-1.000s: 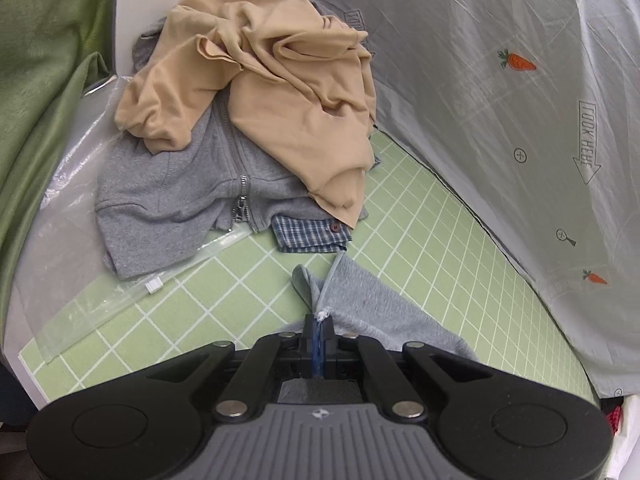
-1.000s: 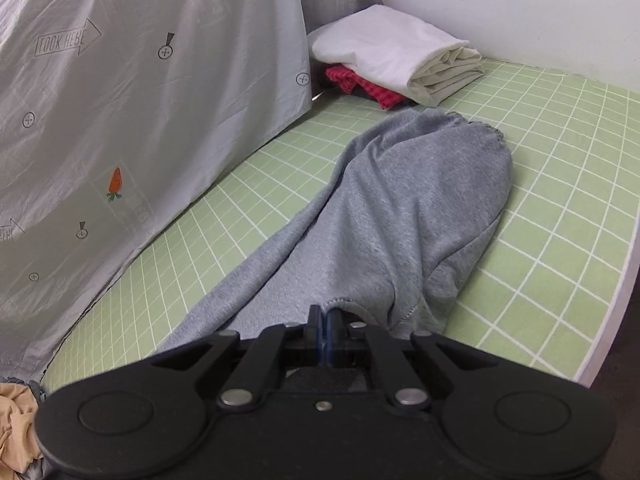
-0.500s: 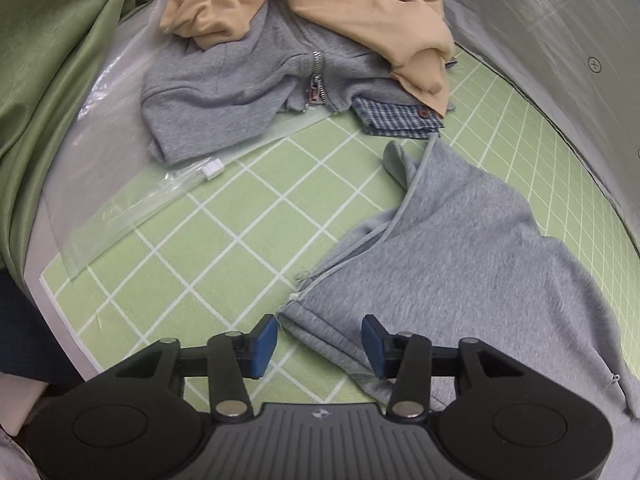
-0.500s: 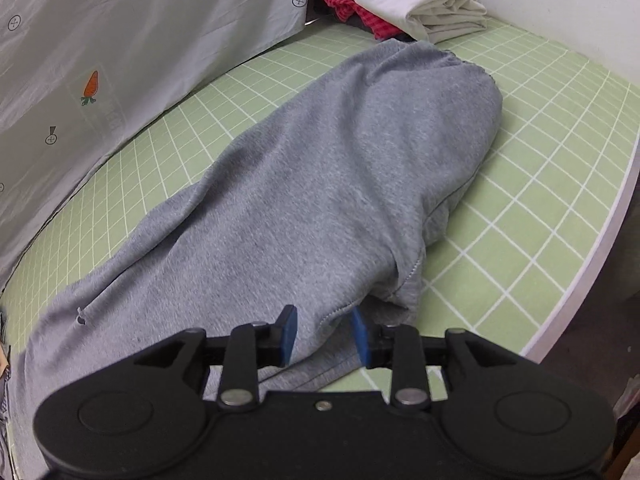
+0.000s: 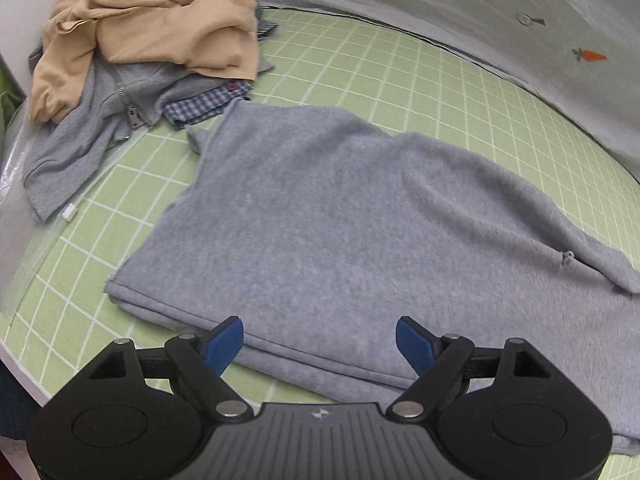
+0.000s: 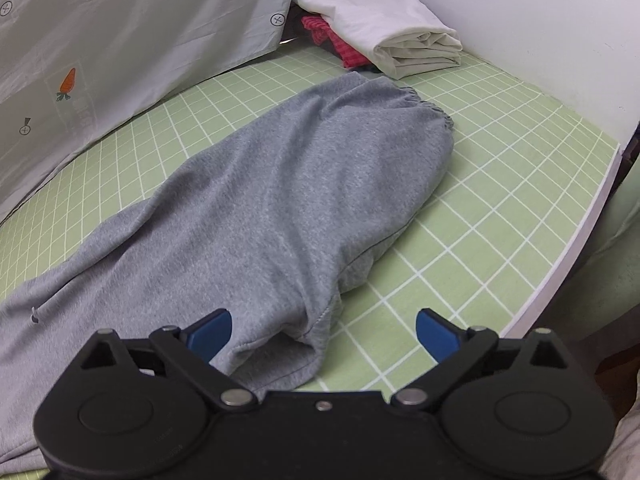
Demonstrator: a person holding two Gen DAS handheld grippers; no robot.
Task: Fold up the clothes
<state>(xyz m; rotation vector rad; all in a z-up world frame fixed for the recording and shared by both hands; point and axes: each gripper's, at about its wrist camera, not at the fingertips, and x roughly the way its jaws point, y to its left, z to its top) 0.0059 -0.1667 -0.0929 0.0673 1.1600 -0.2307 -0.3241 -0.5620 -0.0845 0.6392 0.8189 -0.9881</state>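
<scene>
The grey fleece sweatpants lie spread flat across the green surface with a white grid, folded lengthwise so one leg lies over the other. In the right wrist view the same garment runs away from the camera, its gathered elastic waistband at the far end, near the white wall, and a hemmed leg opening lies at the near edge between the tool's blue pads.

The left tool hangs over the near folded edge of the sweatpants with its jaws opening; the cloth lies below the gap, and neither blue pad presses on it. The right tool hangs likewise over the leg opening, jaws opening wide, the fabric released and resting on the surface.

Beyond the sweatpants in the left wrist view sits a loose pile: a tan crumpled top lies on a grey zip-up hoodie, with a blue checked shirt poking out beneath, just beside a corner of the sweatpants. A clear plastic zip bag lies under the hoodie's edge.

A pale grey sheet printed with small carrots hangs along the far side of the surface. In the right wrist view, past the waistband, a folded white cloth rests on a red garment in the corner.
</scene>
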